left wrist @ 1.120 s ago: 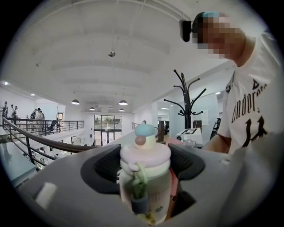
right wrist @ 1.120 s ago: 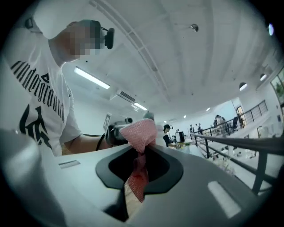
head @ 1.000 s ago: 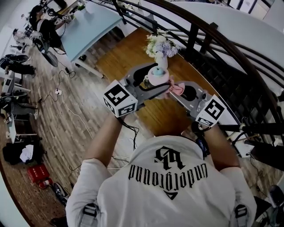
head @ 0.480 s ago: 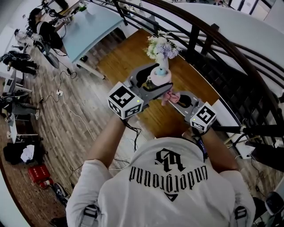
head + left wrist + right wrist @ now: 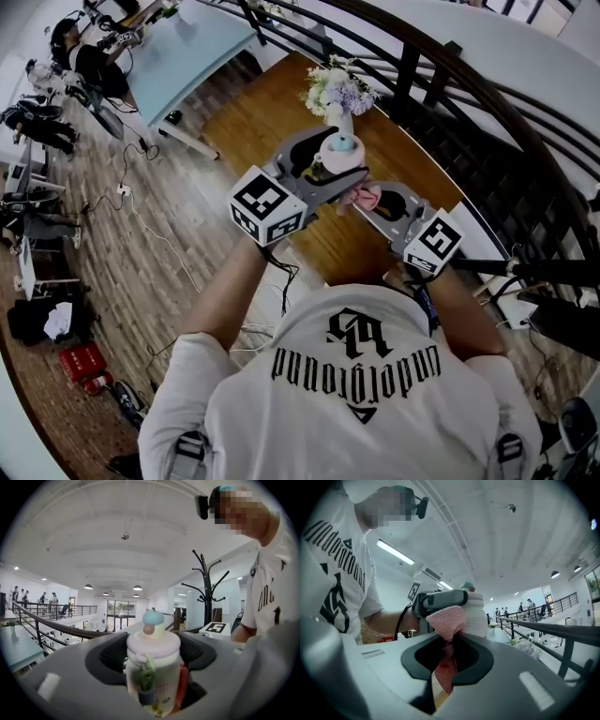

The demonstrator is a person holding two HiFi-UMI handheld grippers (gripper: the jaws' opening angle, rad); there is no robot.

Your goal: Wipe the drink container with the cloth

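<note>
Backdrop: wooden tabletop [image 5: 272, 122] below, railing [image 5: 487, 112] at 2 o'clock
Left tongs [image 5: 336, 173]: clamped on drink container [image 5: 153, 667], upright in mid-air
Right tongs [image 5: 445, 663]: pinching pink cloth [image 5: 446, 620] against container's side
Risk: wipe pressure may twist container out of grip
Contents: lid on, fill unseen; vase [image 5: 335, 119] at 12 o'clock holds flowers [image 5: 337, 89]

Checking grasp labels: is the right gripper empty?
No, the right gripper is shut on a pink knitted cloth, which bunches out beyond it.
</note>
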